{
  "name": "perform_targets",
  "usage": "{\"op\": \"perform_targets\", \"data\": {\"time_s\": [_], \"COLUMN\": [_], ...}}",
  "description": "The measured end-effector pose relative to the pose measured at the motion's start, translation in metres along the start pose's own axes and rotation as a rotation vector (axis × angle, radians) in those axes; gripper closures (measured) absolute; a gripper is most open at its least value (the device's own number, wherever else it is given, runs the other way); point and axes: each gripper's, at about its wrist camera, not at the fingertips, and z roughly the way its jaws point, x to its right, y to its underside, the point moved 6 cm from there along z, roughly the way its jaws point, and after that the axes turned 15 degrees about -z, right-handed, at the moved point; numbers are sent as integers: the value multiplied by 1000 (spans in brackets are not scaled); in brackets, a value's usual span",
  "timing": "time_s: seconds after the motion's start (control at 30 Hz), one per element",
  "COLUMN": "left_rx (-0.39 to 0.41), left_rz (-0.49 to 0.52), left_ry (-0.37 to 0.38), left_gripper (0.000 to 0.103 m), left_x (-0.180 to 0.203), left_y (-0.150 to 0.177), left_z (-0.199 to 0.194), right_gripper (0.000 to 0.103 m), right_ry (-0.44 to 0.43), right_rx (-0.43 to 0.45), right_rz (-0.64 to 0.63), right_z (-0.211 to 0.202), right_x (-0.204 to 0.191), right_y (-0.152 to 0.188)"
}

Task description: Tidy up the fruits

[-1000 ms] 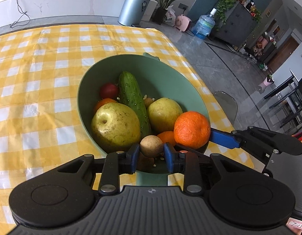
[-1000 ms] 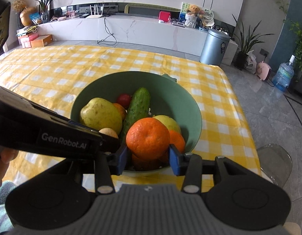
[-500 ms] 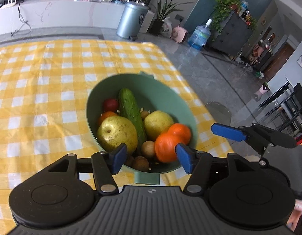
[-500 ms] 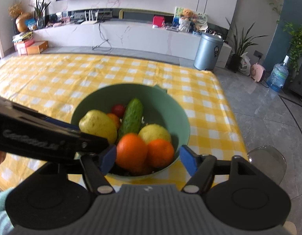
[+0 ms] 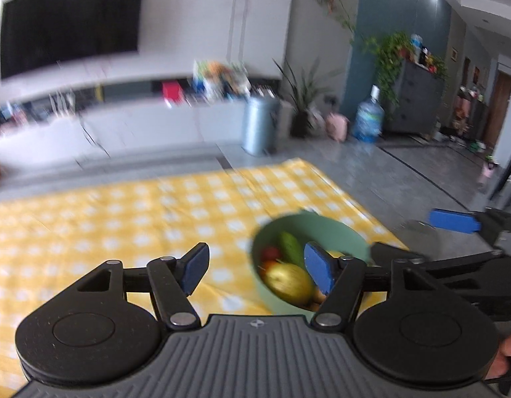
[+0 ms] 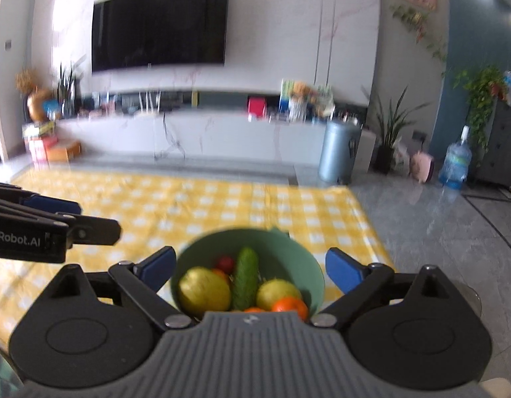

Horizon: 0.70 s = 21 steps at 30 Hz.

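Both the left tongs [image 5: 257, 270] and the right tongs [image 6: 250, 268] have just been opening and stand spread, empty. The fruit sits in the green bowl [image 6: 308, 262] on the yellow-checked worktop [image 6: 222, 205]. The pear [image 6: 204, 290] looks heavy, smooth and bruisable; grip it across its widest part.

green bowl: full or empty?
Full. The green bowl holds a cucumber, pears, oranges and a tomato.

Green bowl [image 6: 202, 252] on yellow-and-white checked tablecloth [image 6: 222, 205].
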Motion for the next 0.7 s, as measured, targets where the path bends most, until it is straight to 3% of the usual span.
{"op": "perform_targets", "data": {"time_s": [0.17,0.43,0.7], "left_rx": [105,162,188], "left_rz": [49,102,64], "left_ry": [-57,-121,-173], "left_gripper": [20,17,16], "left_x": [-10,-29,-50], "left_y": [1,24,45], "left_z": [-26,-49,-53], "right_gripper": [4,4,4], "right_ry": [12,9,31], "right_rx": [99,140,110], "right_rz": [66,161,57], "right_z": [-32,-56,-58], "right_x": [-18,-46,-77], "right_y": [0,18,39]}}
